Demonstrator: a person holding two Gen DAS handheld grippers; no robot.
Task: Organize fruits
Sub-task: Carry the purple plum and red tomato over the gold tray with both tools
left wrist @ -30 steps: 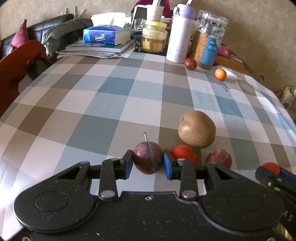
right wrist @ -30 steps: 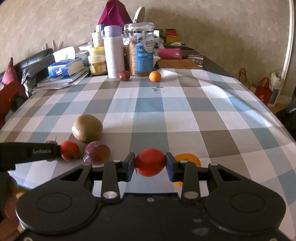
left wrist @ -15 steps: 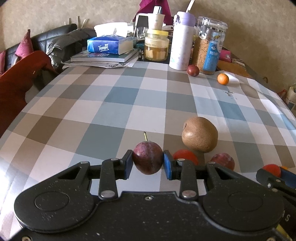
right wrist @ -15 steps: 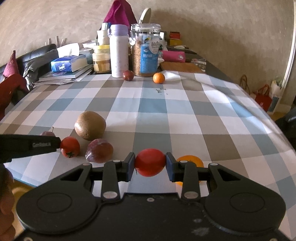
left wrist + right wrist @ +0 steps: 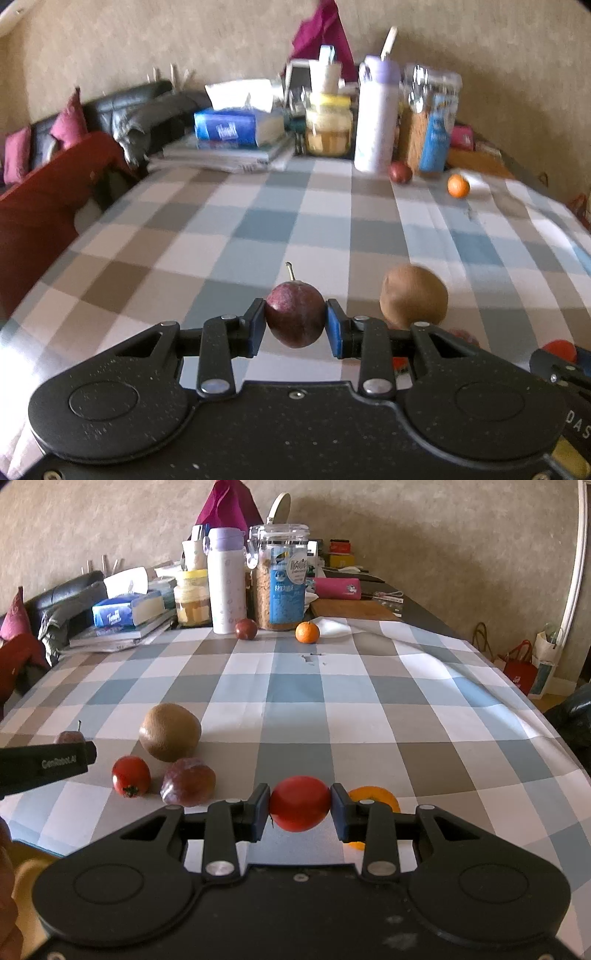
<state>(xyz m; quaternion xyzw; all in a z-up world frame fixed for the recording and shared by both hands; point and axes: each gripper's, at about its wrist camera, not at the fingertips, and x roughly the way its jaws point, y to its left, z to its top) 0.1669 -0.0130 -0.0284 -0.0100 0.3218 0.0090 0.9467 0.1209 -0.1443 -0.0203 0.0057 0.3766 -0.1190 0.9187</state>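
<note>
My left gripper (image 5: 295, 325) is shut on a dark purple plum (image 5: 294, 314) with a short stem, held just above the checked tablecloth (image 5: 258, 229). A brown kiwi (image 5: 413, 297) sits to its right. My right gripper (image 5: 300, 808) is shut on a red tomato (image 5: 300, 803), low over the cloth. An orange (image 5: 380, 797) lies just behind its right finger. To the left rest a small tomato (image 5: 130, 775), a second plum (image 5: 188, 782) and the kiwi (image 5: 170, 732). The left gripper's finger (image 5: 48, 762) enters from the left edge there.
At the far end of the table stand a white bottle (image 5: 226, 583), a cereal jar (image 5: 282, 579), a yellow-lidded jar (image 5: 192, 598) and a tissue box on books (image 5: 125, 611). A plum (image 5: 246, 629) and a tangerine (image 5: 307, 632) lie before them. A sofa (image 5: 55, 184) borders the left.
The left gripper has tilted upward with the plum, so the far end of the table sits lower in its view and the near fruits dropped behind its body. The right gripper holds still.
</note>
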